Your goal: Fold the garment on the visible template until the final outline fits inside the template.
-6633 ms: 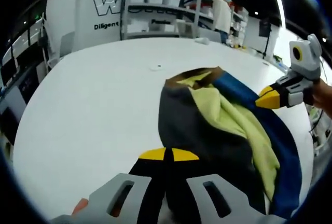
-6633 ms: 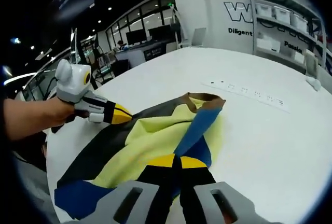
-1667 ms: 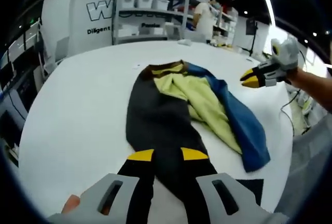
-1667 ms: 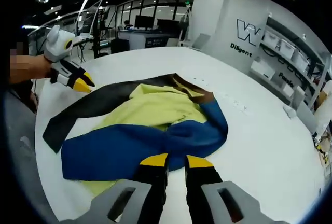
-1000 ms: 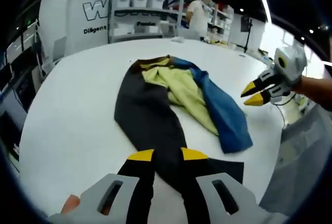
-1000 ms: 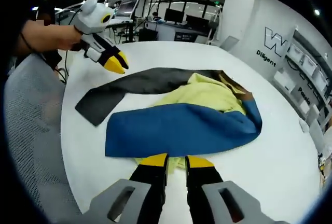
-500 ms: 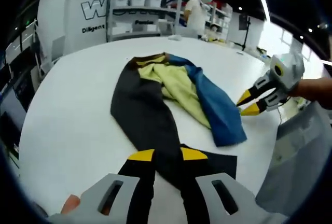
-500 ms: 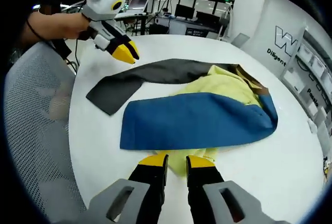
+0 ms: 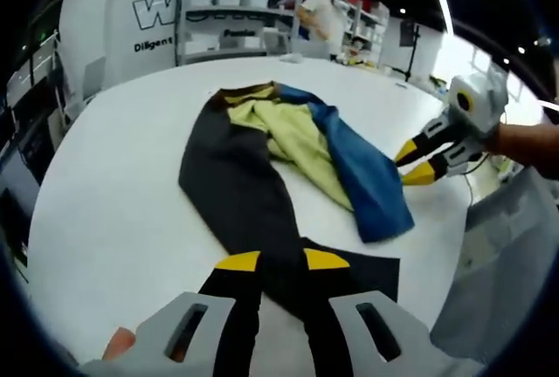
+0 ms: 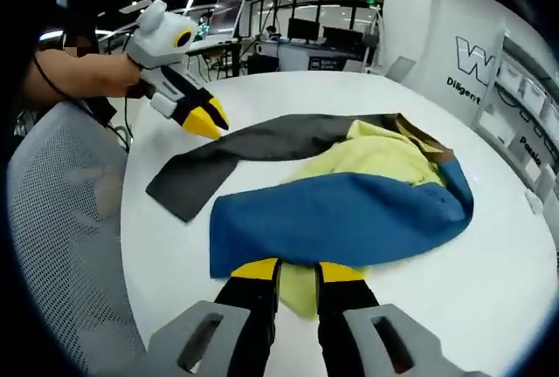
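**Smoothing the long folded garment before the next fold**

We have the garment (image 9: 288, 163) lying lengthwise on the white table (image 9: 113, 185), its black sleeve (image 10: 236, 154) stretched toward the table edge, the blue sleeve (image 10: 341, 211) laid across the yellow body (image 10: 384, 154). No template outline shows on the table, so we cannot judge the fit against it. To do this step well, we judge that each sleeve end should be pinched close to its corner, lifted low and carried inward in one sweep, so the layers underneath do not drag or bunch.

Our left gripper (image 9: 271, 261) hangs over the black sleeve's end, jaws slightly apart and holding nothing, angled down along the cloth. Our right gripper (image 10: 297, 270) sits low at the blue sleeve's near edge, jaws parted with a narrow gap, over the yellow hem; in the left gripper view it points at the blue cuff, spread open
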`<state>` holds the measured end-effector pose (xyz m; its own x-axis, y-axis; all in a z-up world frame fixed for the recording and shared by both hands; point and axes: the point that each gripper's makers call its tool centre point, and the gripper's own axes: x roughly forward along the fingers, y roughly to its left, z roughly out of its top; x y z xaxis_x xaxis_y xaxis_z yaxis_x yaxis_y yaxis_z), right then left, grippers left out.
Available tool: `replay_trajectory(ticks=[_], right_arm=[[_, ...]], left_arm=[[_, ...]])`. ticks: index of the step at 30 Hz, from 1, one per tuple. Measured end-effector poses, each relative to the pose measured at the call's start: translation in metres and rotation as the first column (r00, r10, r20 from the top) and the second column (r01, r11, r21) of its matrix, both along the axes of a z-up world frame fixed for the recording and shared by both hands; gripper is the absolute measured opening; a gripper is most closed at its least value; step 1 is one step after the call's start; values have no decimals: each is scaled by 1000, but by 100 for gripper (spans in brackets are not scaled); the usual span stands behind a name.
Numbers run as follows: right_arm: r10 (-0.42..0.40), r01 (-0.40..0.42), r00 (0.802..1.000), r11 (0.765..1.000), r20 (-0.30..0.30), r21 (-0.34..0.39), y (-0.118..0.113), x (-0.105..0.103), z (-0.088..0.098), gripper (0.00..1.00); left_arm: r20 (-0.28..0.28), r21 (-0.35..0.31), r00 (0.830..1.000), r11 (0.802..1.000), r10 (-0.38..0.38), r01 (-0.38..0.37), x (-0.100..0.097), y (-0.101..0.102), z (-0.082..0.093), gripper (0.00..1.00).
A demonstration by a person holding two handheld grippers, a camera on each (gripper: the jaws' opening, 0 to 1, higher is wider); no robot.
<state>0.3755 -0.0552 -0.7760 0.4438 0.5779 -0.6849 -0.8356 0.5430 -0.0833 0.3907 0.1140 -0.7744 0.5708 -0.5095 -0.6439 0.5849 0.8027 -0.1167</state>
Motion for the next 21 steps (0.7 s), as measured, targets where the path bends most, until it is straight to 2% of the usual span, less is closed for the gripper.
replay_trajectory(ticks=[5, 15, 16, 18, 21], right_arm=[[-9, 10, 1000, 999, -26, 44, 8, -1, 6, 16], [-63, 70, 993, 995, -96, 73, 12, 8, -3, 9], [-69, 78, 991, 994, -118, 73, 13, 7, -6, 8], [-66, 74, 990, 995, -124, 63, 15, 6, -8, 6], [-51, 55, 994, 998, -96, 43, 15, 6, -9, 1]], left_arm=[[-5, 4, 1000, 1000, -8, 8, 0, 0, -2, 12], [-13, 15, 999, 999, -32, 32, -3, -4, -5, 12], [-15, 16, 999, 999, -31, 31, -3, -4, -6, 13], [-20, 27, 999, 999, -34, 35, -4, -3, -9, 14], [-34, 51, 998, 997, -51, 52, -6, -3, -15, 14]])
